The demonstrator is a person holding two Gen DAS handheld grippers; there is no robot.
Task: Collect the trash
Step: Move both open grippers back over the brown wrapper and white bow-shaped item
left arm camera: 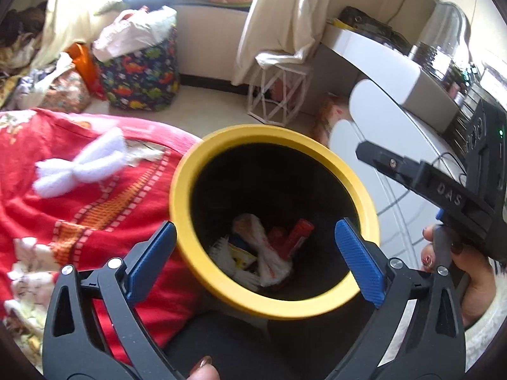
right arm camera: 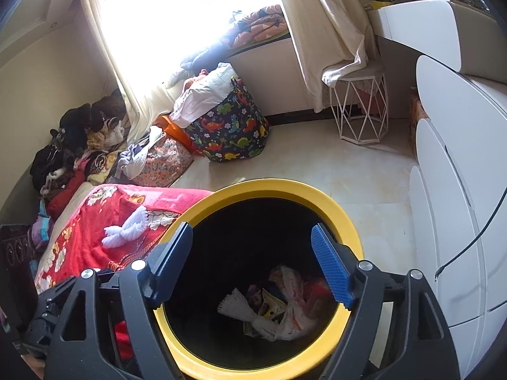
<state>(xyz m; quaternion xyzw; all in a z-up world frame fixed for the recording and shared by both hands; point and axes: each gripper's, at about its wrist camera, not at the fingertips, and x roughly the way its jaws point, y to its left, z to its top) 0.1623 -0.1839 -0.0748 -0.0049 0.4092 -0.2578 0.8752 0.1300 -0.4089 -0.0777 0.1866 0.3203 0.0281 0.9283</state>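
Observation:
A black bin with a yellow rim [left arm camera: 221, 288] stands on the floor beside the bed; it also shows in the right wrist view [right arm camera: 196, 361]. Trash lies at its bottom: a white plastic bag [left arm camera: 269, 259], red wrappers [left arm camera: 296, 237] and a white pleated paper [right arm camera: 234, 308]. My left gripper [left arm camera: 256, 256] is open and empty above the bin mouth. My right gripper [right arm camera: 252, 269] is open and empty over the bin too, and its body shows in the left wrist view [left arm camera: 443, 186]. A white crumpled tissue [left arm camera: 79, 167] lies on the red blanket [left arm camera: 47, 221], left of the bin; it also shows in the right wrist view [right arm camera: 126, 231].
A white dresser [right arm camera: 459, 221] stands right of the bin. A dinosaur-print bag [right arm camera: 228, 126], a white wire stool [right arm camera: 361, 107] and piled clothes [right arm camera: 79, 152] lie beyond, by the window. Bare floor [right arm camera: 317, 164] lies behind the bin.

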